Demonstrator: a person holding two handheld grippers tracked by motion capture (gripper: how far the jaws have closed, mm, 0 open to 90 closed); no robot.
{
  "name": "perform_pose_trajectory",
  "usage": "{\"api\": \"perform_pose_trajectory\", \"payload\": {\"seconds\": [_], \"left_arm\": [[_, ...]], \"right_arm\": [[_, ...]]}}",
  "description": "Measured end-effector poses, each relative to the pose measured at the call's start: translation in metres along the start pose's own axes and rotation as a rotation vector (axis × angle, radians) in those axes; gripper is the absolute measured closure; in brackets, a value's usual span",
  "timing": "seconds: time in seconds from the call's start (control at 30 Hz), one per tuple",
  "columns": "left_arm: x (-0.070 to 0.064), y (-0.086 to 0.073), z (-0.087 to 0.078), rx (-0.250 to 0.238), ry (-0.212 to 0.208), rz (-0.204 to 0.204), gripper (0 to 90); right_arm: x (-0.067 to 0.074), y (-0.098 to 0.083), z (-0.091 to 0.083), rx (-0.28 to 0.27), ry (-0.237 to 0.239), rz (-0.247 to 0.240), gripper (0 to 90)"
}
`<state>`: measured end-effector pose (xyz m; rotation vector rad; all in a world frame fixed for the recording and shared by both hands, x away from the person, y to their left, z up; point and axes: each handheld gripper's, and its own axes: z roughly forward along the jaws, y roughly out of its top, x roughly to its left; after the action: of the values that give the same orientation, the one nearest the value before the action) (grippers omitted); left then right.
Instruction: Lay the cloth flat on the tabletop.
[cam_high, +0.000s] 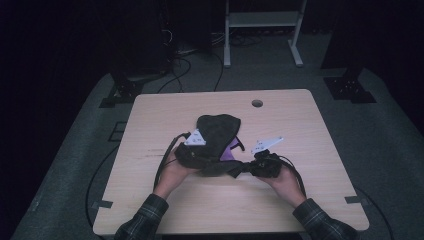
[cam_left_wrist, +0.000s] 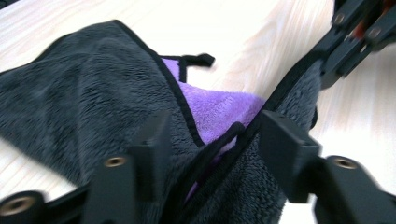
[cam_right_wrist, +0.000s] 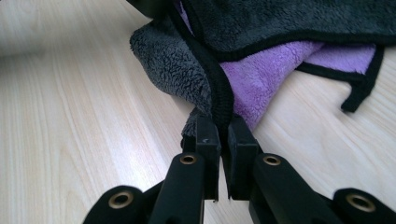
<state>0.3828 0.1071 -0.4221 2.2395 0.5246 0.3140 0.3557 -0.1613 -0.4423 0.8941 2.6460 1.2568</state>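
Clamped on the black piped hem of a fluffy dark grey towel (cam_right_wrist: 177, 60) with a purple plush inner face, the right gripper (cam_right_wrist: 219, 135) is being held with its two black jaws nearly together, while the left gripper (cam_left_wrist: 210, 140) is being held half open, its jaws standing either side of the towel's bunched folds without visibly pressing on them. Beyond both tools the rumpled cloth is being spread across a pale wood-grain table (cam_high: 300, 125) with rounded corners and a round hole (cam_high: 257, 103), which is being surrounded by grey carpet (cam_high: 390, 135), trailing cables and dark stands.
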Motion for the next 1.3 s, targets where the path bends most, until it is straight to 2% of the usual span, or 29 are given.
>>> {"api": "perform_pose_trajectory", "payload": {"seconds": [0.13,0.23,0.37,0.47,0.53,0.63,0.67,0.77,0.8,0.83,0.87,0.93,0.97,1.0,1.03,1.07,1.1,1.17,1.2,1.3], "left_arm": [[-0.002,0.002,0.005,0.020,-0.011,0.020,80.0],[0.001,0.003,0.002,0.010,-0.023,0.008,85.3],[0.010,0.001,-0.013,-0.054,0.002,-0.037,86.2],[0.019,-0.001,-0.029,-0.118,0.048,-0.082,86.3],[0.026,-0.004,-0.040,-0.145,0.077,-0.102,86.3],[0.035,-0.008,-0.056,-0.183,0.110,-0.133,86.4],[0.040,-0.011,-0.064,-0.209,0.126,-0.154,86.4],[0.044,-0.013,-0.072,-0.227,0.143,-0.173,86.5],[0.046,-0.014,-0.076,-0.234,0.155,-0.179,86.7],[0.048,-0.014,-0.082,-0.242,0.185,-0.190,86.8],[0.048,-0.014,-0.082,-0.242,0.185,-0.190,86.8],[0.050,-0.014,-0.089,-0.257,0.209,-0.194,86.9],[0.051,-0.014,-0.094,-0.268,0.218,-0.196,86.9],[0.052,-0.011,-0.104,-0.296,0.240,-0.198,86.8],[0.052,-0.011,-0.104,-0.296,0.240,-0.198,86.9],[0.053,-0.009,-0.109,-0.307,0.249,-0.197,86.9],[0.053,-0.007,-0.114,-0.324,0.255,-0.196,86.9],[0.051,0.002,-0.127,-0.374,0.270,-0.185,86.9],[0.051,0.002,-0.127,-0.374,0.270,-0.185,86.9],[0.047,0.013,-0.141,-0.433,0.279,-0.168,86.9]], "right_arm": [[-0.003,-0.003,-0.005,-0.002,-0.013,0.005,85.0],[-0.008,-0.004,-0.012,-0.013,-0.029,0.017,85.0],[-0.016,-0.004,-0.023,-0.036,-0.055,0.037,85.1],[-0.023,-0.004,-0.032,-0.057,-0.079,0.043,85.1],[-0.029,-0.003,-0.042,-0.077,-0.103,0.066,85.1],[-0.035,-0.003,-0.049,-0.098,-0.116,0.076,85.1],[-0.039,-0.003,-0.057,-0.117,-0.134,0.087,85.1],[-0.043,-0.002,-0.065,-0.143,-0.150,0.096,85.2],[-0.047,-0.001,-0.074,-0.165,-0.163,0.109,85.2],[-0.048,-0.001,-0.079,-0.177,-0.172,0.111,85.3],[-0.048,-0.001,-0.079,-0.177,-0.172,0.111,85.3],[-0.051,0.002,-0.094,-0.212,-0.202,0.115,85.5],[-0.051,0.002,-0.094,-0.212,-0.202,0.115,85.5],[-0.053,0.004,-0.105,-0.236,-0.216,0.121,85.5],[-0.053,0.004,-0.105,-0.236,-0.216,0.121,85.5],[-0.055,0.007,-0.116,-0.264,-0.224,0.122,85.6],[-0.055,0.007,-0.116,-0.264,-0.224,0.122,85.6],[-0.054,0.013,-0.131,-0.312,-0.240,0.111,85.6],[-0.054,0.013,-0.131,-0.312,-0.240,0.111,85.6],[-0.048,0.022,-0.148,-0.357,-0.257,0.089,85.6]]}}
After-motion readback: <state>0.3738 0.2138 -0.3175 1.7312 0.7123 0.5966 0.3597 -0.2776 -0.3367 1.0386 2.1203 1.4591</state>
